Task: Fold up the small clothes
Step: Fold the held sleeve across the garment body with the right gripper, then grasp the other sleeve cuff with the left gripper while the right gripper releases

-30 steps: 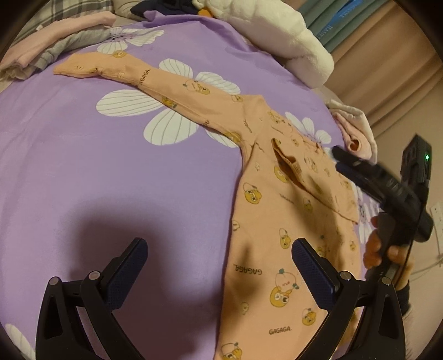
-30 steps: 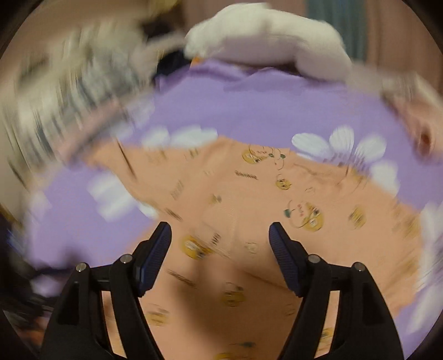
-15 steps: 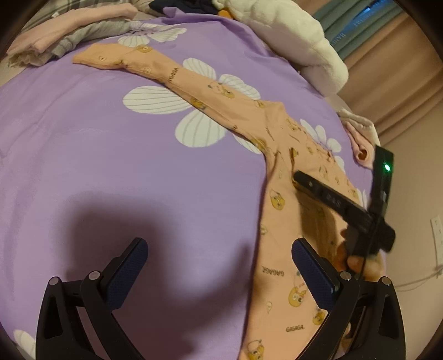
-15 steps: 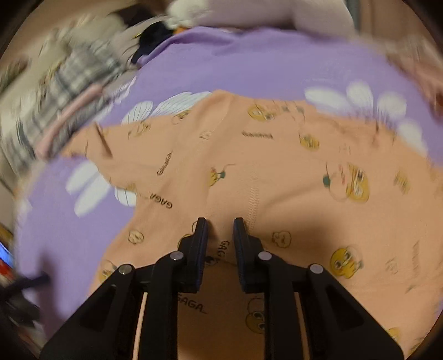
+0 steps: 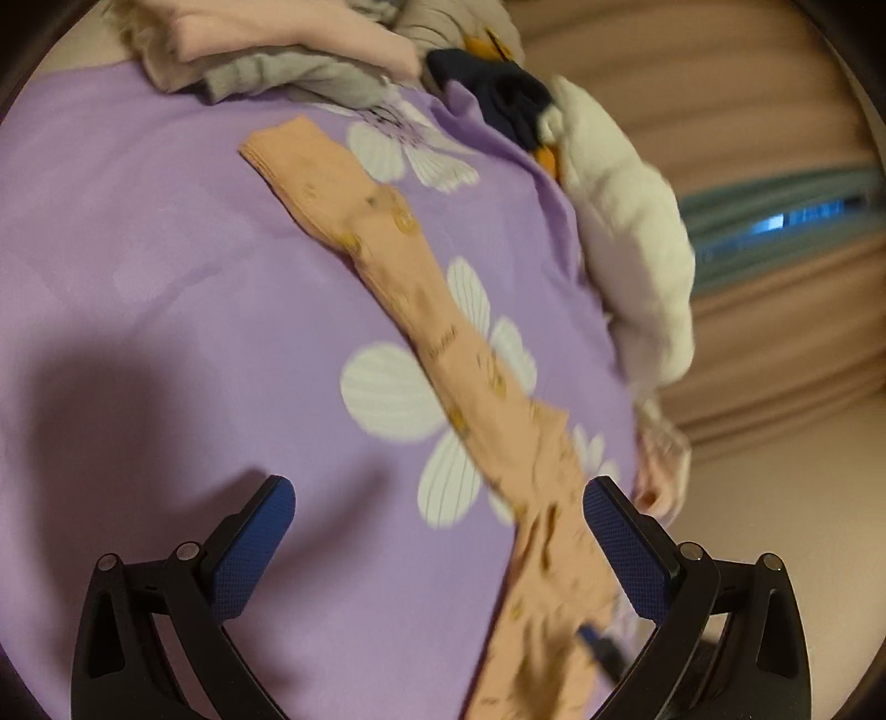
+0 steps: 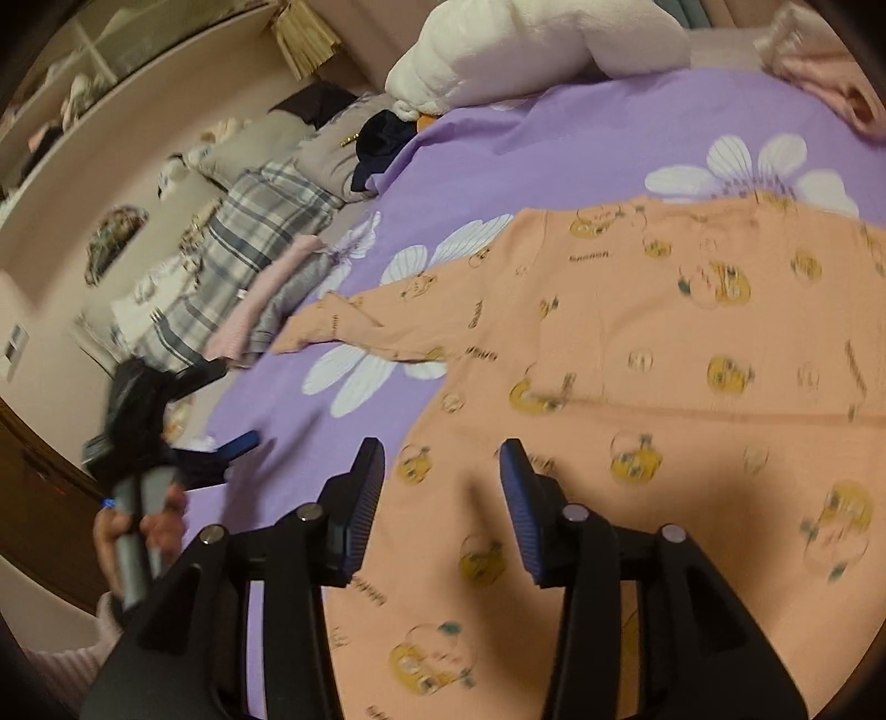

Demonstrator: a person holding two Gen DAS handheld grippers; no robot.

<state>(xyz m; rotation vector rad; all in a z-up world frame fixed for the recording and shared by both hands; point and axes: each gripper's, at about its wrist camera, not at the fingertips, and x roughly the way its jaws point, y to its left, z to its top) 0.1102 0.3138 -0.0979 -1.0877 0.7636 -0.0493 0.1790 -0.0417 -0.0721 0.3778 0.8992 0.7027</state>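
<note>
A peach baby garment [image 6: 664,360] printed with yellow cartoon figures lies spread on the purple flowered sheet [image 6: 554,149]. Its long sleeve [image 5: 398,277] runs diagonally up the left wrist view to a cuff at the far end. My left gripper [image 5: 440,498] is open above the sheet, its right finger beside the sleeve's base, with nothing held. My right gripper [image 6: 443,451] hovers over the garment's left side, jaws opening, the cloth lying flat under the gap and not pinched. In the right wrist view a hand [image 6: 144,531] holds the left gripper [image 6: 227,407] at the bed's left edge.
Folded pink and grey clothes [image 5: 277,50] and a navy item [image 5: 498,94] lie at the far end of the bed. A white plush pillow [image 5: 626,249] sits along the far side. A plaid cloth [image 6: 249,243] and a pink garment [image 6: 819,72] border the sheet.
The left gripper has swung and rolled, so the sleeve now runs up its view. The right gripper went from wide to nearly shut over the cloth, then reopened partway nearer the garment's left side.
</note>
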